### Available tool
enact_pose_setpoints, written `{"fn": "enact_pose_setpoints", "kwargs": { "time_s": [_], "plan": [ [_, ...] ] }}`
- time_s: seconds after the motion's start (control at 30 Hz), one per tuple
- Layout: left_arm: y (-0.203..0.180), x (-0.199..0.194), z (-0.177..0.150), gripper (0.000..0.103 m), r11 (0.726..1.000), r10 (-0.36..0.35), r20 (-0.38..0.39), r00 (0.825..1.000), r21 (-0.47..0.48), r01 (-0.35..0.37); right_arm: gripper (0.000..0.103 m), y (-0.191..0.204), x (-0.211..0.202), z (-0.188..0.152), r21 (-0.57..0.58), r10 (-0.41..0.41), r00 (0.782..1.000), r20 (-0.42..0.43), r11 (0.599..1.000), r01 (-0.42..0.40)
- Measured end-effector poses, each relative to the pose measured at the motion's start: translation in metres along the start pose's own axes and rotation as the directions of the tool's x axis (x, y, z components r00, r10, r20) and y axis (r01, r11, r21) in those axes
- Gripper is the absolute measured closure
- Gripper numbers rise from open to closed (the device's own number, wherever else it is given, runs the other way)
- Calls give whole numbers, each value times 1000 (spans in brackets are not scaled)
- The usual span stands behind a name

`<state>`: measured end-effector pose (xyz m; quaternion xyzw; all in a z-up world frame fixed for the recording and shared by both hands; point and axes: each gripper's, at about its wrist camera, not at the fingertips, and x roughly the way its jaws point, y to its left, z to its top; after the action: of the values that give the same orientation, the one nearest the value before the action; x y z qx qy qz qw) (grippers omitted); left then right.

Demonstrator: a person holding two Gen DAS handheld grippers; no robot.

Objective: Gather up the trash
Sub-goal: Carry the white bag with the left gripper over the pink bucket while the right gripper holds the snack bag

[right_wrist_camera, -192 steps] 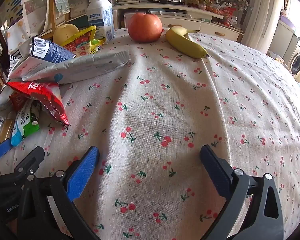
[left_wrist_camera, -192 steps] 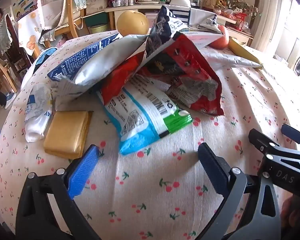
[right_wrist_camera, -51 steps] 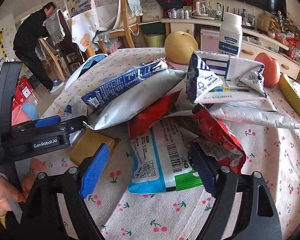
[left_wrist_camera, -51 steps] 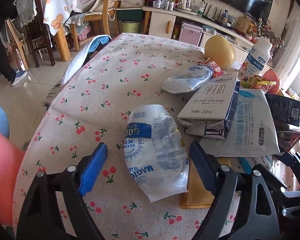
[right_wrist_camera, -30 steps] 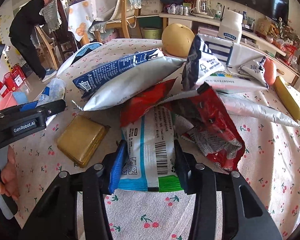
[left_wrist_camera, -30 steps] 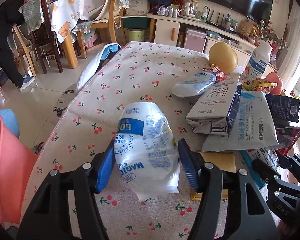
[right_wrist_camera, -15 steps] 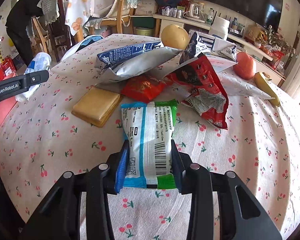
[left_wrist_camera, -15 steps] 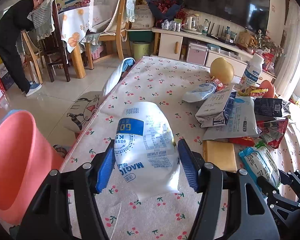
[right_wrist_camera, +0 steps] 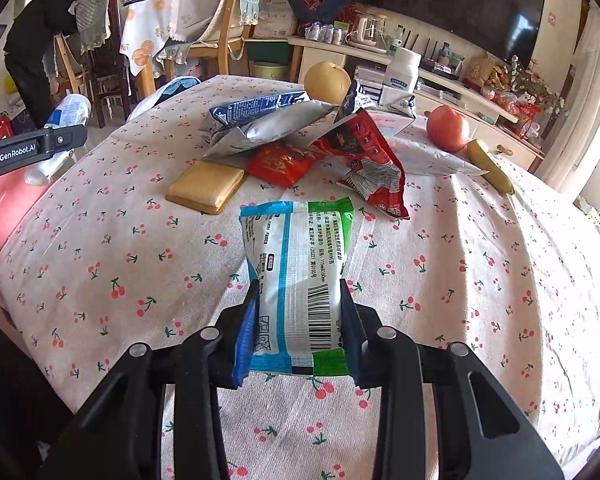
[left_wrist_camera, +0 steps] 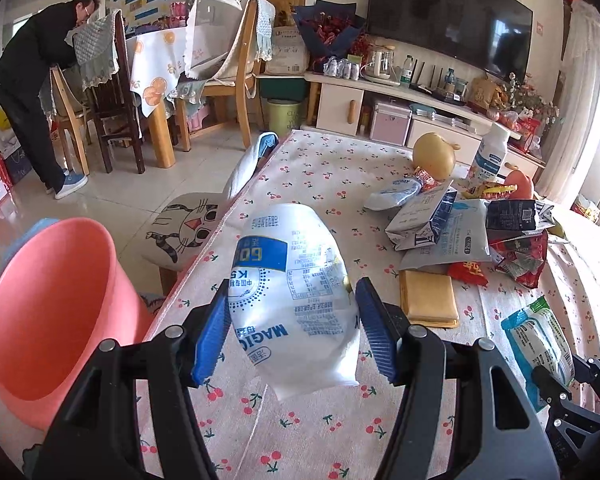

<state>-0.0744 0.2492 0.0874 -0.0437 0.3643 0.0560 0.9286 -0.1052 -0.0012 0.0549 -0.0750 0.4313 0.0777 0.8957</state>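
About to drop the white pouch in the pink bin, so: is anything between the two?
Nothing visible is. The white pouch, clamped in the left tool, hangs over the table edge; the pink bin stands open on the floor beside it.

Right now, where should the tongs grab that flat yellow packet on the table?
Probably by its near short edge, coming in low from the front. The flat yellow packet lies flat on the cloth, so only its thin sides offer a pinch, and wrappers crowd its far end.
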Motion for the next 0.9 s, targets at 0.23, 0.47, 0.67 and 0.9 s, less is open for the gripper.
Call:
{"fn": "enact_pose_setpoints", "kwargs": {
  "time_s": [0.23, 0.47, 0.67, 0.9],
  "plan": [
    [23, -24, -1, 40, 998, 34, 47, 998, -52, -32, 65, 10, -24, 3, 21, 48, 998, 46, 999, -49],
    [55, -46, 6, 40, 986, 108, 96, 990, -135, -95, 65, 35, -43, 24, 22, 143, 985, 95, 989, -146],
    [101, -61, 10, 40, 948, 214, 115, 970, -263, -178, 65, 90, -58, 54, -54, 277, 952, 133, 961, -272],
    [165, -63, 12, 40, 841, 378, 53, 924, -437, -319, 65, 181, -67, 98, -172, 469, 874, 129, 878, -446]
  ]
}}
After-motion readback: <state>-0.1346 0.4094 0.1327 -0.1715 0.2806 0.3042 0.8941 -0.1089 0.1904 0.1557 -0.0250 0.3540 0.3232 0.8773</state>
